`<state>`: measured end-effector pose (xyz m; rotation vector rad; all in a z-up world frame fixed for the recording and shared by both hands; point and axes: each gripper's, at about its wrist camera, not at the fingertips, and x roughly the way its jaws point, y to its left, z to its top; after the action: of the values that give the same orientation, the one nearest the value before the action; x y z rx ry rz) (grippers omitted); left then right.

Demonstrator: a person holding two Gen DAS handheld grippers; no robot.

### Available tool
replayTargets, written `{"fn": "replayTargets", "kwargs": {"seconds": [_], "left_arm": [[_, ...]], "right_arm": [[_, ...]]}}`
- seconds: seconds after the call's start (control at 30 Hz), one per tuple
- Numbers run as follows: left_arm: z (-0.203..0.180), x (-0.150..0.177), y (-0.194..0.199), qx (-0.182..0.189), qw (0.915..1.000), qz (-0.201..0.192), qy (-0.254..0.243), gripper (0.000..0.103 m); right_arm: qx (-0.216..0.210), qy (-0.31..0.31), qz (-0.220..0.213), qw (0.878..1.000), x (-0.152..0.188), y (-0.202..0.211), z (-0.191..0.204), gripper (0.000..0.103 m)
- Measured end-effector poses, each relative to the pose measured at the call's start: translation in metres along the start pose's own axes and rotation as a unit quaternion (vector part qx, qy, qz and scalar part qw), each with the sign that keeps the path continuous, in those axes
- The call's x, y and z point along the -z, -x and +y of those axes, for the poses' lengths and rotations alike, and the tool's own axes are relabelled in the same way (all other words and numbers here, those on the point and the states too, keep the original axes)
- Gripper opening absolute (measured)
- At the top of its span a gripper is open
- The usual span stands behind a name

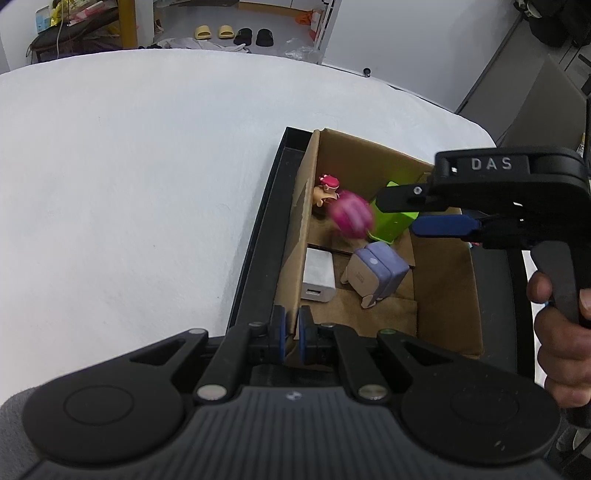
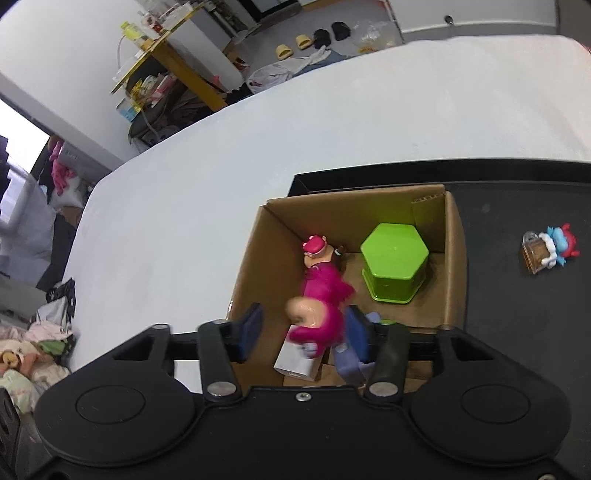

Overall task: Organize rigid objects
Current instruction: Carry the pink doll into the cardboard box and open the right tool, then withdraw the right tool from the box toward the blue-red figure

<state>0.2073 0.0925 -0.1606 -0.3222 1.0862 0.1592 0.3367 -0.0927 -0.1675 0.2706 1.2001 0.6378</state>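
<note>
An open cardboard box (image 1: 447, 280) (image 2: 255, 254) stands in a black tray (image 1: 258, 236) (image 2: 495, 206). Inside lie a green hexagonal container (image 2: 394, 268) (image 1: 395, 221), a small figurine with a red cap (image 2: 314, 248) (image 1: 327, 188), a white charger (image 1: 317, 275) (image 2: 295, 363) and a lilac charger (image 1: 376, 271). A blurred magenta plush toy (image 2: 321, 310) (image 1: 351, 218) is in mid-air between my right gripper's open fingers, free of both pads. My right gripper (image 2: 304, 332) (image 1: 406, 210) is over the box. My left gripper (image 1: 291, 334) is shut on the box's near left wall.
A small blue and red toy with a padlock (image 2: 546, 251) lies on the tray right of the box. The white table (image 1: 129, 184) spreads to the left. Slippers (image 1: 232, 35) and clutter are on the floor beyond.
</note>
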Motion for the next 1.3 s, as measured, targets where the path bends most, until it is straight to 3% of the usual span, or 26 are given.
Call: {"fn": "replayTargets", "kwargs": {"seconds": [0.77, 0.87, 1.0, 1.13, 1.3], "left_arm": [[-0.005, -0.002, -0.001, -0.016, 0.9999, 0.003, -0.001, 0.006], [-0.006, -0.002, -0.002, -0.020, 0.9998, 0.004, -0.001, 0.006], [-0.008, -0.002, -0.002, -0.024, 0.9997, 0.006, 0.000, 0.006], [-0.011, -0.003, -0.003, -0.030, 0.9995, 0.008, -0.006, 0.006], [-0.012, -0.003, -0.004, -0.034, 0.9993, 0.009, -0.006, 0.007]], "right_arm": [[0.003, 0.041, -0.010, 0.999, 0.005, 0.076, -0.030, 0.059], [0.005, 0.048, -0.016, 0.999, 0.004, 0.083, -0.031, 0.067], [0.008, 0.058, -0.023, 0.998, -0.001, 0.095, -0.035, 0.068], [0.017, 0.068, -0.029, 0.997, -0.008, 0.106, -0.044, 0.078], [0.041, 0.075, -0.036, 0.996, -0.020, 0.117, -0.063, 0.083]]}}
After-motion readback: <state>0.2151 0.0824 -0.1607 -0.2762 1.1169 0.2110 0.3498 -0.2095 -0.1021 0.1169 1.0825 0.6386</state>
